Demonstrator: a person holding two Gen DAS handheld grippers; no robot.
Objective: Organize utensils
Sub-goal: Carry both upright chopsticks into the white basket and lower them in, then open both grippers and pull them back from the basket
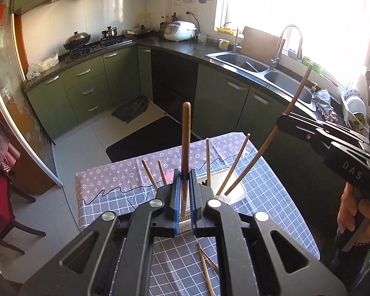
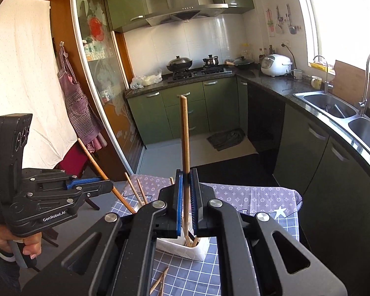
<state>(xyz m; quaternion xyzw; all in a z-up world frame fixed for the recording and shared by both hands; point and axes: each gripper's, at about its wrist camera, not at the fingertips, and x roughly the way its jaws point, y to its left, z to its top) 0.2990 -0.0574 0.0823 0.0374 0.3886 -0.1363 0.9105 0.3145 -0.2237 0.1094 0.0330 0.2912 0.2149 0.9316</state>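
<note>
The white utensil holder (image 2: 185,248) is standing on the checked tablecloth (image 2: 246,254) of a small table, and most of it is sitting hidden behind the gripper bodies in both views, so only part of its rim and wall is showing. Its inside is hard to make out; several chopsticks (image 1: 230,170) are leaning out of it at different angles, their lower ends lost behind the rim. The left gripper (image 1: 184,180) is clamping a thicker wooden stick (image 1: 185,148), holding it nearly upright just above the holder, its foot dropping out of sight between the blue pads (image 1: 176,197). The right gripper (image 2: 186,185) is likewise pinching a long chopstick (image 2: 184,143), whose lower tip is reaching down into the holder. Nearer the cameras than the holder, a few loose chopsticks (image 1: 206,266) are lying crossed on the cloth, partly cut off by the gripper frames. Beyond the holder, the cloth's far edge is hanging over the table, with bare floor and a dark mat (image 1: 145,138) opening out behind it. Further still, green cabinets (image 1: 86,83) and a steel sink (image 1: 256,66) are bounding the room, and the window glare is washing out that side.
</note>
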